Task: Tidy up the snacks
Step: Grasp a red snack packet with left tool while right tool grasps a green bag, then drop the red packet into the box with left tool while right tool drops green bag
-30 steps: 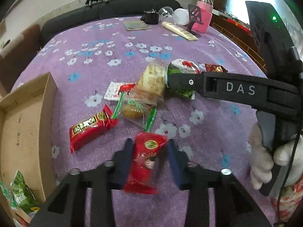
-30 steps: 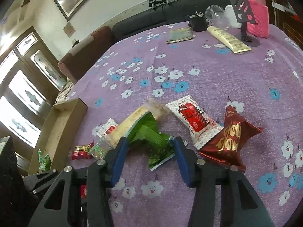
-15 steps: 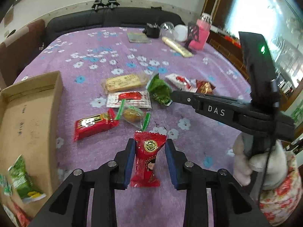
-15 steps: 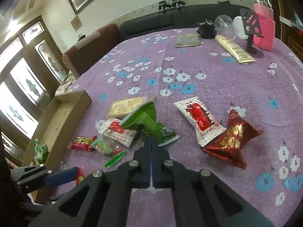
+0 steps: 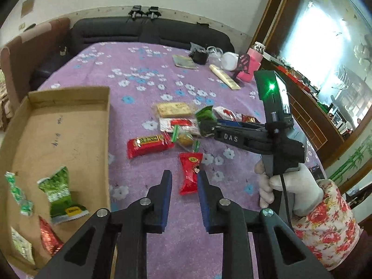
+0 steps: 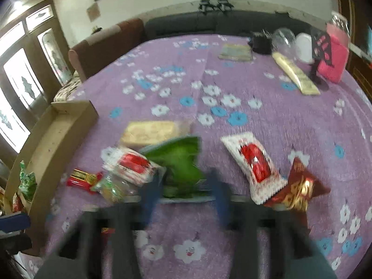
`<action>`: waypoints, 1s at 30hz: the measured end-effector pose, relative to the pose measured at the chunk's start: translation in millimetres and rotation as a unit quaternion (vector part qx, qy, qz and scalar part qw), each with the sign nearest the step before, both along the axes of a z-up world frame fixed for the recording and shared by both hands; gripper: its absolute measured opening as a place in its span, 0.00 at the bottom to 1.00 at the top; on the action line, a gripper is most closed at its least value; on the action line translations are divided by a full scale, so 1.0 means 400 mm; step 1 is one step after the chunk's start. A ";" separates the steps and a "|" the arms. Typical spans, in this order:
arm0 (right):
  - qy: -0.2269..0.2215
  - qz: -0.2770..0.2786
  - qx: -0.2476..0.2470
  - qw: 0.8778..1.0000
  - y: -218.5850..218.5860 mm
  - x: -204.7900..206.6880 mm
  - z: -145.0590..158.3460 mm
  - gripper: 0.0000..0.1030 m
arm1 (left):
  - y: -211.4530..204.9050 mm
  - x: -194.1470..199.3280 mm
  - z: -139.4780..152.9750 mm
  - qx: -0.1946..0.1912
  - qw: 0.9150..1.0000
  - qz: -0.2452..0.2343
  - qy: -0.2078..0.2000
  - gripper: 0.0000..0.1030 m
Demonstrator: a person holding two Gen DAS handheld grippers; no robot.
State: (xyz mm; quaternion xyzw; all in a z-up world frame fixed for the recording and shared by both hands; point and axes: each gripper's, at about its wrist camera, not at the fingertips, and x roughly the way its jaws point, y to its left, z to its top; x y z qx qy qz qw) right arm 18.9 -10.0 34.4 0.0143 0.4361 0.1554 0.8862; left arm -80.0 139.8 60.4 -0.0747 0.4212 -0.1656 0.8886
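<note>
Two grippers work my snack pile. My left gripper (image 5: 183,181) is closing, its fingers pinching a red packet (image 5: 190,173) just right of the box (image 5: 102,125). Farther right of the box, my right gripper (image 6: 186,186) is opening, blurred fingers straddling a green packet (image 6: 181,162).
</note>
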 end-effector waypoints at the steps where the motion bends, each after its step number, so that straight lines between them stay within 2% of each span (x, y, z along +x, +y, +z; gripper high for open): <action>1: 0.003 -0.005 0.011 1.000 -0.009 -0.002 0.002 0.25 | -0.010 0.007 -0.011 0.002 1.000 -0.004 0.006 0.32; 2: 0.008 -0.009 0.023 1.000 -0.020 -0.005 0.007 0.22 | -0.023 0.015 -0.022 0.006 1.000 -0.008 0.009 0.41; 4: 0.008 -0.014 0.031 0.999 -0.033 -0.017 0.018 0.18 | -0.048 0.029 -0.042 0.013 1.000 -0.017 0.016 0.47; 5: 0.005 -0.016 0.032 0.999 -0.039 -0.027 0.026 0.14 | -0.064 0.039 -0.052 0.016 0.999 -0.021 0.019 0.47; 9: 0.007 -0.012 0.047 0.999 -0.057 -0.059 0.054 0.14 | -0.125 0.086 -0.090 0.053 0.998 -0.028 0.025 0.47; 10: 0.006 -0.011 0.048 0.999 -0.058 -0.066 0.058 0.14 | -0.141 0.098 -0.101 0.073 0.997 -0.026 0.026 0.47; 12: 0.007 -0.005 0.052 0.999 -0.061 -0.085 0.067 0.14 | -0.164 0.107 -0.117 0.108 0.994 -0.028 0.018 0.37; 13: 0.007 -0.004 0.055 0.998 -0.063 -0.094 0.071 0.14 | -0.167 0.105 -0.119 0.112 0.993 -0.031 0.017 0.18; 18: -0.001 0.012 0.072 0.997 -0.056 -0.132 0.111 0.14 | -0.115 0.076 -0.090 0.055 0.998 -0.028 0.015 0.17; 20: -0.009 0.024 0.078 0.997 -0.038 -0.146 0.135 0.14 | -0.071 0.062 -0.068 0.017 1.000 -0.022 0.015 0.17; 25: -0.015 0.063 0.094 0.993 0.037 -0.173 0.189 0.14 | 0.063 0.016 0.014 -0.038 0.999 0.014 -0.013 0.17; 27: -0.012 0.084 0.102 0.991 0.082 -0.178 0.205 0.14 | 0.134 -0.001 0.046 -0.042 0.998 0.040 -0.029 0.17; 30: -0.006 0.114 0.110 0.987 0.164 -0.179 0.218 0.14 | 0.244 -0.014 0.072 -0.025 0.995 0.089 -0.045 0.17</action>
